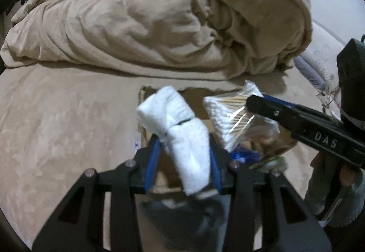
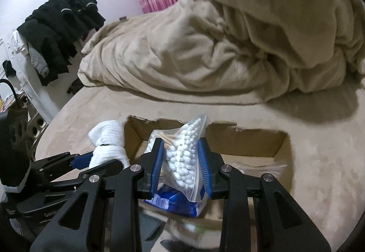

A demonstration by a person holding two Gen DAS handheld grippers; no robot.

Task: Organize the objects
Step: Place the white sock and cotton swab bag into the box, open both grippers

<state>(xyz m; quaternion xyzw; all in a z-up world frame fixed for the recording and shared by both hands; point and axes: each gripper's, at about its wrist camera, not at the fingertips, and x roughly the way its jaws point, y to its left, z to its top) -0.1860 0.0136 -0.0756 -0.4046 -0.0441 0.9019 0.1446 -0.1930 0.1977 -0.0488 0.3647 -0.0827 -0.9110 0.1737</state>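
Above the open cardboard box (image 2: 262,144) on the bed (image 2: 319,172), left tool (image 1: 184,144) pinches a white cloth roll (image 1: 180,124) over its left edge; right tool (image 2: 180,156) pinches the cotton-swab bag (image 2: 182,151) mid-box

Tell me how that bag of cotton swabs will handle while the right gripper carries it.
The bag of cotton swabs probably weighs little. Its thin clear plastic looks floppy, bulging above the right gripper, so it may sag. The film could slip between the pads.
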